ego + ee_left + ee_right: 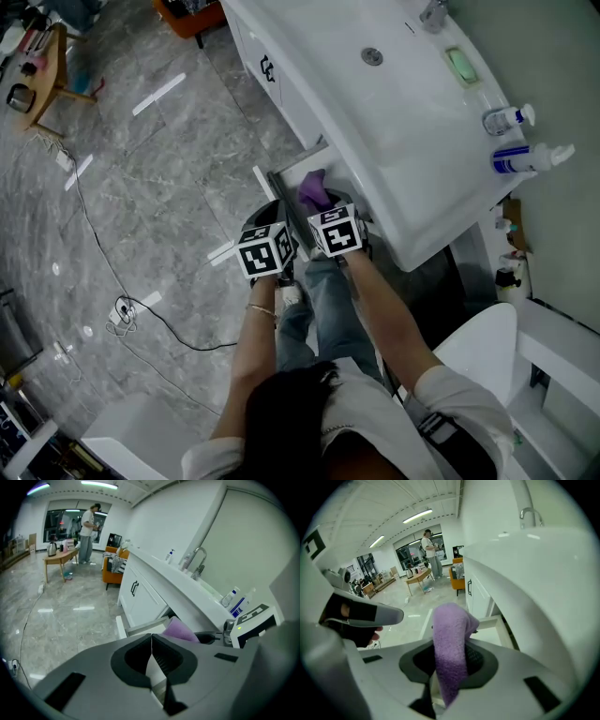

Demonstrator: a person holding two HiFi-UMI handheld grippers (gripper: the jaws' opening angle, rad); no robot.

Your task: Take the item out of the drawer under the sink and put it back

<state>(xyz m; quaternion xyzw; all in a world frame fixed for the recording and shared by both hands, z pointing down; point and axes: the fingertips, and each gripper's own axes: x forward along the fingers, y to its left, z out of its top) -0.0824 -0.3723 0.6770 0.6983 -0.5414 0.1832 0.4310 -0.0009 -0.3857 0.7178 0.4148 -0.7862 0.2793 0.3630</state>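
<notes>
White sink counter (403,178) close above drawer (298,161) and purple cloth (313,191)

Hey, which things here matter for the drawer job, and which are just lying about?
Job: purple cloth, held by right gripper; open drawer; sink; left gripper, shut, empty.
Lying about: white bottle, blue bottle, soap dish, floor cable, wooden table.
</notes>
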